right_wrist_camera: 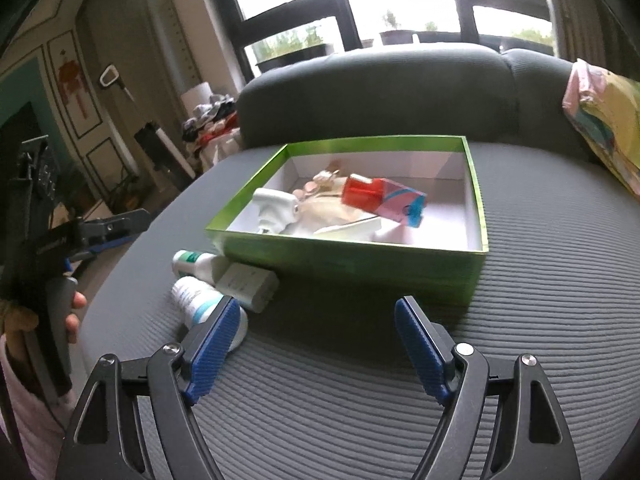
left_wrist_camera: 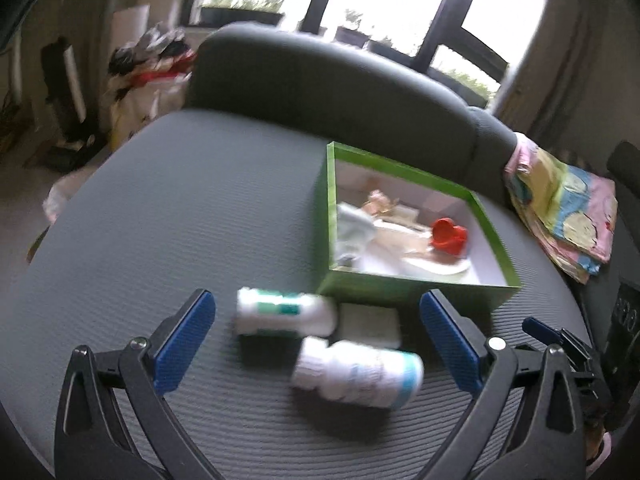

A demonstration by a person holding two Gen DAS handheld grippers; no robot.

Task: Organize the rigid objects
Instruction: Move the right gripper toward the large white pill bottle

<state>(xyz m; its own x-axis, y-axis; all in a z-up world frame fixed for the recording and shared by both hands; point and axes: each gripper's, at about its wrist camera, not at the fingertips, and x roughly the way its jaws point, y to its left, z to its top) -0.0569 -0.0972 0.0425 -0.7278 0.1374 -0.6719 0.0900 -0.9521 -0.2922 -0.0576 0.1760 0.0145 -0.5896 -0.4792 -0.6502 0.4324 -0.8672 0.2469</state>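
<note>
Now both the left tongs [left_wrist_camera: 318, 332] and right tongs [right_wrist_camera: 316, 342] stand wide open, empty, above two white bottles [left_wrist_camera: 356, 374] beside the green box [right_wrist_camera: 400, 268].

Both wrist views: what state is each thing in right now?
Green cardboard box: open, no lid, partly filled.
White bottle with green label: lying on its side, outside the box.
White bottle with teal base: lying on its side, outside.
Left tongs: open, empty.
Right tongs: open, empty.

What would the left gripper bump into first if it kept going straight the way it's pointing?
Probably the nearer white bottle, lying on the grey cushion between the left gripper's open jaws; behind it lies a second white bottle. Blur makes depth uncertain.
</note>
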